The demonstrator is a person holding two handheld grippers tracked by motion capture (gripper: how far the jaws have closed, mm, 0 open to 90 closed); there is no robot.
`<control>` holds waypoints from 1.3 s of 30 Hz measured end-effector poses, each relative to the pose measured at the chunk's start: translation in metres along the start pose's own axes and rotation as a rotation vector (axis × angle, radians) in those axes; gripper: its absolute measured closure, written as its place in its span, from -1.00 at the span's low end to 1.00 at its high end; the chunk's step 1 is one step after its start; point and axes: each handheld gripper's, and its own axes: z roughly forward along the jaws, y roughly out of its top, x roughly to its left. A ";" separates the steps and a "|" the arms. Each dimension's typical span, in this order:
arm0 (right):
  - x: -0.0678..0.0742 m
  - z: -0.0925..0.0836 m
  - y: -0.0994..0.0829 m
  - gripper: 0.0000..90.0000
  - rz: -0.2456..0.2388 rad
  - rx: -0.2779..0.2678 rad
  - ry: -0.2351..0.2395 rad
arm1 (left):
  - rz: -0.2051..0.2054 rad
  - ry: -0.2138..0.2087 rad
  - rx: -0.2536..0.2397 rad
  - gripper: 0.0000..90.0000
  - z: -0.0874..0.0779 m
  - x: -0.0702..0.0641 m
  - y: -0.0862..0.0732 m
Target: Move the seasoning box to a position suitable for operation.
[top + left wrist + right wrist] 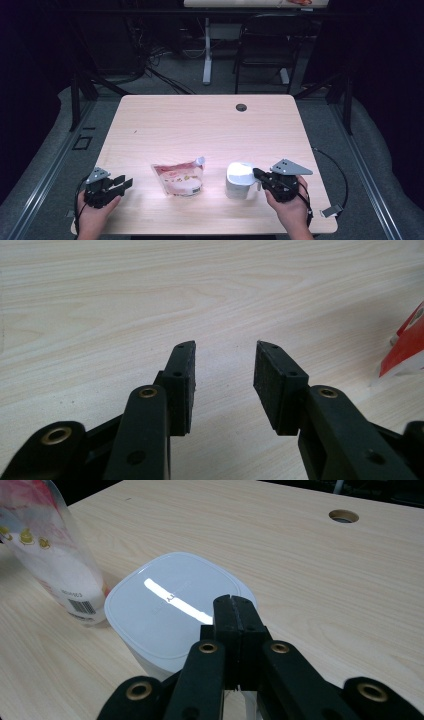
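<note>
Near edge, left: left gripper (121,184) resting on table (200,120), jaws apart, nothing between, only bare wood. Near edge, right: right gripper (258,175) with jaws pressed together, tips over rim of white jar (239,181), nothing seen gripped. Jar upright, lid (165,605) on, contents hidden. Just left of jar, apart from it: clear pouch (179,178) with red print, top torn open, white stuff settled in lower part. Farther back: round cable hole (241,107) in tabletop. Beyond table: chair (265,47) on floor.
</note>
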 end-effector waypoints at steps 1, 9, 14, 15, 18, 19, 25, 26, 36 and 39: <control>-0.001 0.000 0.000 1.00 0.006 -0.002 0.002 | 0.001 0.000 0.001 0.36 0.000 0.000 0.000; -0.002 -0.001 -0.002 1.00 0.014 -0.009 -0.002 | 0.000 0.001 0.001 0.36 0.001 0.000 0.000; -0.003 -0.001 -0.002 1.00 0.016 -0.011 0.001 | -0.001 0.000 0.001 0.36 0.001 0.000 0.000; -0.003 -0.001 -0.002 1.00 0.017 -0.011 0.002 | -0.001 0.000 0.002 0.36 0.001 0.000 0.000; -0.003 -0.001 -0.003 1.00 0.018 -0.013 0.002 | -0.002 0.000 0.002 0.35 0.001 0.000 0.000; -0.003 -0.001 -0.003 1.00 0.019 -0.014 0.003 | -0.003 0.001 0.002 0.35 0.001 0.000 0.000; -0.004 -0.001 -0.003 1.00 0.023 -0.015 0.004 | -0.003 0.002 0.003 0.35 0.001 0.001 0.000; -0.004 -0.002 -0.003 1.00 0.024 -0.015 0.005 | -0.002 0.002 0.005 0.35 0.001 0.001 0.000; -0.005 -0.002 -0.005 1.00 0.031 -0.015 -0.004 | 0.000 0.003 0.007 0.35 0.000 0.001 0.000; -0.005 -0.002 -0.006 1.00 0.031 -0.017 -0.003 | -0.001 0.003 0.008 0.35 0.001 0.001 0.000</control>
